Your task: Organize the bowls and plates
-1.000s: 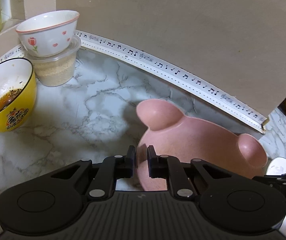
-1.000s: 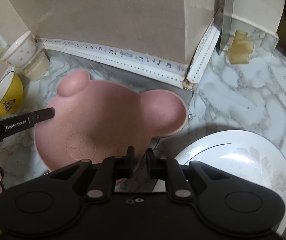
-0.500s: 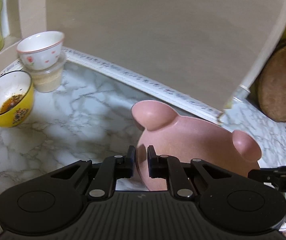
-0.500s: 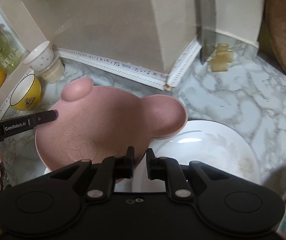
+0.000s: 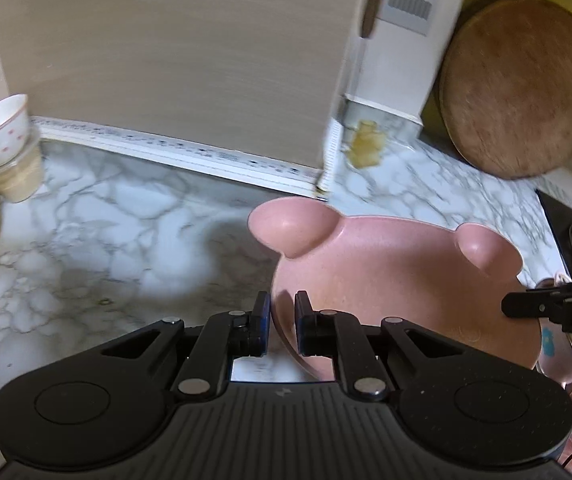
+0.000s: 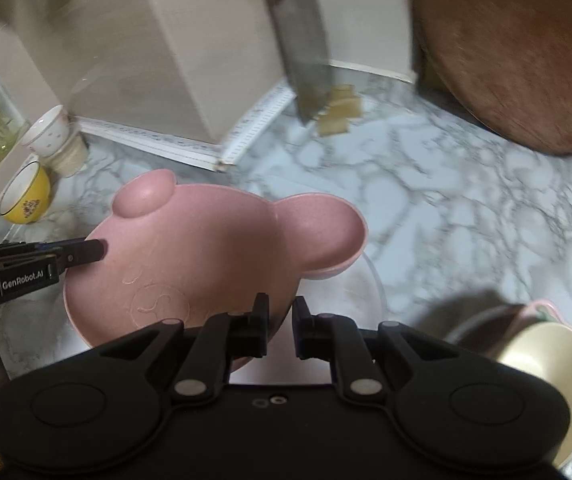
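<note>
A pink bear-shaped plate (image 5: 386, 276) with two round ears is held above the marble counter by both grippers. My left gripper (image 5: 281, 320) is shut on its left rim; it also shows in the right wrist view (image 6: 97, 250). My right gripper (image 6: 279, 322) is shut on the plate's near rim (image 6: 189, 264). A white plate (image 6: 362, 300) lies on the counter under the pink plate's right ear. A yellow bowl (image 6: 25, 196) and a white cup with red hearts (image 6: 47, 132) stand at the far left.
A beige box (image 5: 173, 60) with a music-note strip stands at the back. A round wooden board (image 5: 522, 84) leans at the right. A cleaver (image 6: 306, 68) hangs behind. A cream bowl (image 6: 550, 380) on pink dishes sits at the near right.
Both grippers have carried the pink plate up and to the right, away from the yellow bowl and cup. The white plate is now partly under it.
</note>
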